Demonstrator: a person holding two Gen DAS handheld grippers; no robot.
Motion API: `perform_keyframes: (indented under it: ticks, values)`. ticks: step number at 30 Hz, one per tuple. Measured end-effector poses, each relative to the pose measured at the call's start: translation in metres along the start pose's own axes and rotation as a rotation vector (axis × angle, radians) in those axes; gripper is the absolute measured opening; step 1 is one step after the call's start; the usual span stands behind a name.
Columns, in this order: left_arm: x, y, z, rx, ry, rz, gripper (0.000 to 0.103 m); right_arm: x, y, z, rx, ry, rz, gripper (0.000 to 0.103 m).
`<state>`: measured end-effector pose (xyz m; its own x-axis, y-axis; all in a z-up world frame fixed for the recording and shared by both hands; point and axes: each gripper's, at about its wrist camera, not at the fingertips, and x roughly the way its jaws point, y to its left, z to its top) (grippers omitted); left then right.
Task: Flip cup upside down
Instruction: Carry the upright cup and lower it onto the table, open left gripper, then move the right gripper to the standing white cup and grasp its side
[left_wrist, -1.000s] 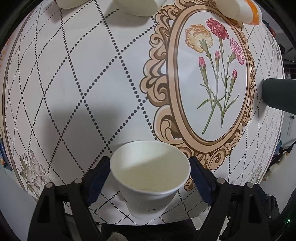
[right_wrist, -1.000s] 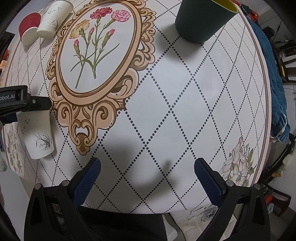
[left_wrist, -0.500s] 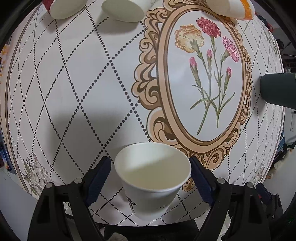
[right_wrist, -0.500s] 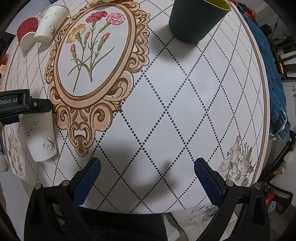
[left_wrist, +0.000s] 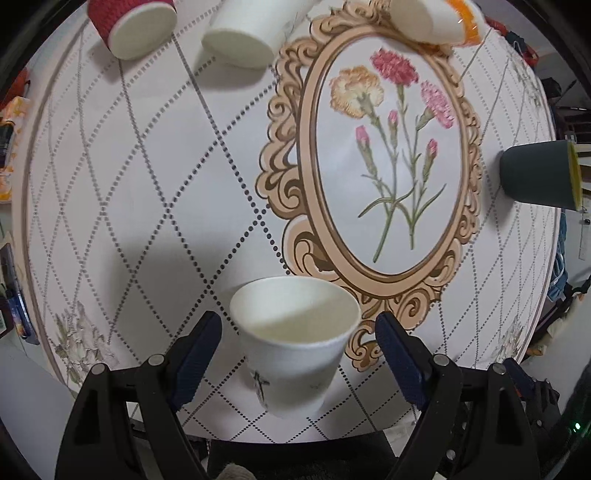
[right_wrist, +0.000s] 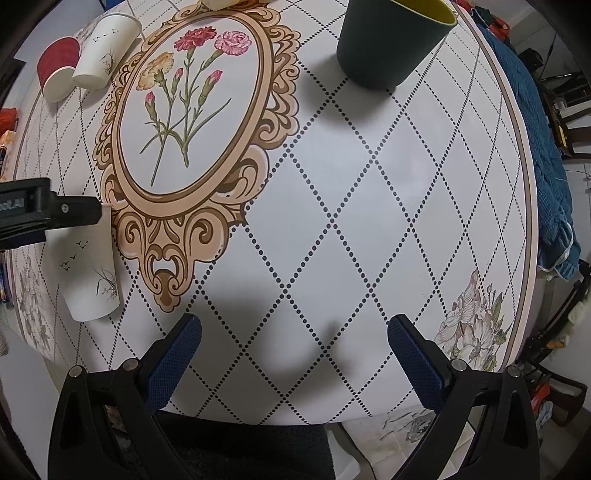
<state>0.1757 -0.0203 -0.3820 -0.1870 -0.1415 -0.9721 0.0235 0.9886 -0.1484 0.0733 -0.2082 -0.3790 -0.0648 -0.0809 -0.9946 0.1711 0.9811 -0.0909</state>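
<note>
The white paper cup (left_wrist: 295, 332) stands upright, mouth up, on the round table (left_wrist: 184, 184) near its front edge, just at the foot of the printed oval flower frame (left_wrist: 388, 177). It sits between the two blue-padded fingers of the left gripper (left_wrist: 297, 354), a little nearer the left finger. The jaws are spread wide, with a visible gap of tablecloth on each side of the cup, so neither pad touches it. The cup's wall carries a small dark plant drawing low on its side; the inside looks bare.

From the right wrist view the same cup (right_wrist: 86, 273) appears at the far left, printed with small birds and a twig, and the black body of the left gripper (right_wrist: 44, 210) crosses just above its rim; whether any part of that body touches the rim is hard to tell at this angle. The right gripper (right_wrist: 293, 350) hangs over a bare stretch of the diamond-dotted cloth, well apart from the cup, its jaws wide apart and holding nothing.

At the far side of the table a red ribbed cup (left_wrist: 133, 26) and another white paper cup (left_wrist: 251, 33) stand bottom up, side by side. A dark green cup with a yellow inside (right_wrist: 391, 40) stands upright at the right side of the flower frame.
</note>
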Motion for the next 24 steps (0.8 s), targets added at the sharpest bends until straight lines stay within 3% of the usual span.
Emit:
perform_keyframes:
  ticks: [7, 13, 24]
  values:
    - [-0.067, -0.005, -0.038, 0.039, -0.150, 0.095, 0.085, -0.019, 0.004, -0.010, 0.009, -0.022, 0.045, 0.103]
    - [-0.103, 0.029, -0.085, 0.026, -0.218, 0.167, 0.085, -0.058, 0.019, -0.025, -0.014, -0.078, 0.098, 0.103]
    - [-0.109, 0.099, -0.117, -0.019, -0.298, 0.169, 0.085, -0.116, 0.080, -0.041, -0.069, -0.155, 0.168, 0.103]
